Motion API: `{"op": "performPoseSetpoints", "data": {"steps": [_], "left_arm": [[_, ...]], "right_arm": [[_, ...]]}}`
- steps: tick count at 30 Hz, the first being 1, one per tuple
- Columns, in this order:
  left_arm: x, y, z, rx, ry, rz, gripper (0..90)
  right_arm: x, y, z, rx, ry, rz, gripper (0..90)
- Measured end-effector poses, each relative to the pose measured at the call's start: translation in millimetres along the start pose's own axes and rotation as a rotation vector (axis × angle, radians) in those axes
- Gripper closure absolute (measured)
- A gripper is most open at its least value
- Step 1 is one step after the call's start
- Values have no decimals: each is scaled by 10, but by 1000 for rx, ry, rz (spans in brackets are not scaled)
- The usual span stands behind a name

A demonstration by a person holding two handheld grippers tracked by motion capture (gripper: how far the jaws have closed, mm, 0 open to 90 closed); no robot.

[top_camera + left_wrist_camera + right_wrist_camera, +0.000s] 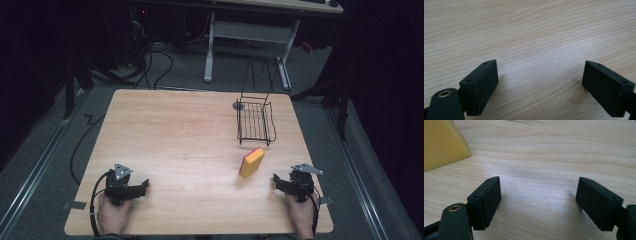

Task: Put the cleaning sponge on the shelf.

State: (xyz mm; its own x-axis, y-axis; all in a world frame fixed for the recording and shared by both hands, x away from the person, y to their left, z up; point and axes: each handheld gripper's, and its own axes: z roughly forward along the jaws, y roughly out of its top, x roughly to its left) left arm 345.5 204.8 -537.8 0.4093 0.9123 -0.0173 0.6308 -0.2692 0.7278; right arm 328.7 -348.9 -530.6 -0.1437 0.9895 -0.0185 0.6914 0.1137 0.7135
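Both black two-jaw grippers, left (141,187) and right (278,181), rest open and empty at the frame's bottom, yellow-and-orange rectangular sponge (251,162) untouched below the black wire rack (255,122), so nothing looks begun.

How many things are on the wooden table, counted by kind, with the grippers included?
Yellow sponge: 1
Black wire rack: 1
Small grey round thing beside the rack: 1
Grippers: 2, the left gripper and the right gripper, both with open jaws and nothing between them
Total: 5
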Motion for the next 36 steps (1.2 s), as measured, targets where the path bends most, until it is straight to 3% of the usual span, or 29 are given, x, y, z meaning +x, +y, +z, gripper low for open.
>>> {"op": "performPoseSetpoints", "data": {"steps": [17,36], "left_arm": [[-2,-1,-1,0,2,0,141],[-2,-3,-4,-1,2,-1,144]], "right_arm": [[-1,3,1,2,1,2,205],[-10,-21,-26,5,41,-31,199]]}}
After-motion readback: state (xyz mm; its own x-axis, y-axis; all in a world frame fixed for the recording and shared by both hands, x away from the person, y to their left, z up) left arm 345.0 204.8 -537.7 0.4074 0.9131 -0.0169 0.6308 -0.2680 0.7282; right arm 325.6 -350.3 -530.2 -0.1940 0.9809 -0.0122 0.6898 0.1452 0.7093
